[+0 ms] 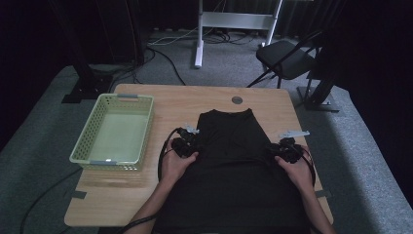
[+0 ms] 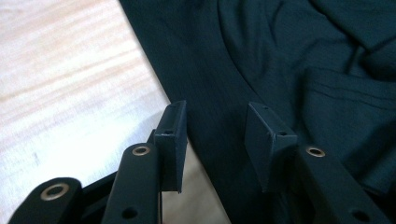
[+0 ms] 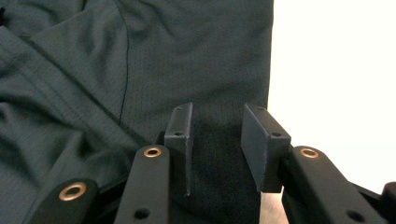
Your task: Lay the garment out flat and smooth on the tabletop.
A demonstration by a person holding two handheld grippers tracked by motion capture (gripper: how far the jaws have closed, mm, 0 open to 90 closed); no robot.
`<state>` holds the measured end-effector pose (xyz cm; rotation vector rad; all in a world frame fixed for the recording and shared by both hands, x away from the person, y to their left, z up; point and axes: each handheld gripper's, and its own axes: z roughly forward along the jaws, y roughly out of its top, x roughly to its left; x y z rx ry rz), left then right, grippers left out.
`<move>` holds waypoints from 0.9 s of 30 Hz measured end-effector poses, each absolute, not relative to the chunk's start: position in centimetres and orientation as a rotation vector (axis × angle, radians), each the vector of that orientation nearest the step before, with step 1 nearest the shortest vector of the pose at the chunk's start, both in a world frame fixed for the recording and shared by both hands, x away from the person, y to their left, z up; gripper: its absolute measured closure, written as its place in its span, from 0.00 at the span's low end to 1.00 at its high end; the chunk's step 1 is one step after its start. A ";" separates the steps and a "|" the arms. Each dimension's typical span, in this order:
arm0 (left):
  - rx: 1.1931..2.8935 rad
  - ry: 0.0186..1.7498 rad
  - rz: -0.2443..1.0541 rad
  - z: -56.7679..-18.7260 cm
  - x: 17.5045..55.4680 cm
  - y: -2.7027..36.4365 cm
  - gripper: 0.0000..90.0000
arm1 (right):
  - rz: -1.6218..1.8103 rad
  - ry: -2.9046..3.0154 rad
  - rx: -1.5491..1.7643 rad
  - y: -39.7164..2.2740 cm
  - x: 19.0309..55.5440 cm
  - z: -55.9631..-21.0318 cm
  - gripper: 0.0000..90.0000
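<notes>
The black garment (image 1: 229,161) lay spread flat on the wooden tabletop (image 1: 272,97), its near end hanging over the person's edge. The left claw (image 1: 187,141) sat at its left edge and the right claw (image 1: 285,146) at its right edge, each partly open over the cloth, gripping nothing. Farther left stood a pale green basket (image 1: 85,134).

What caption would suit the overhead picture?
Two hand-held grippers, left and right, at the side edges of a dark garment beside a basket.
</notes>
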<state>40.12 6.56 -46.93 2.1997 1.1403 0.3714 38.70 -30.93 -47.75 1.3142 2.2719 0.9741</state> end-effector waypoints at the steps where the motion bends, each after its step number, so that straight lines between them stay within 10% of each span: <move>1: 2.201 1.144 0.377 -46.9 40.5 6.5 0.67 | 0.972 2.269 1.315 -30.9 38.9 -47.8 0.72; 27: 2.146 1.257 0.432 -46.4 45.7 5.3 0.64 | 0.884 2.216 1.366 -29.4 43.5 -47.0 0.66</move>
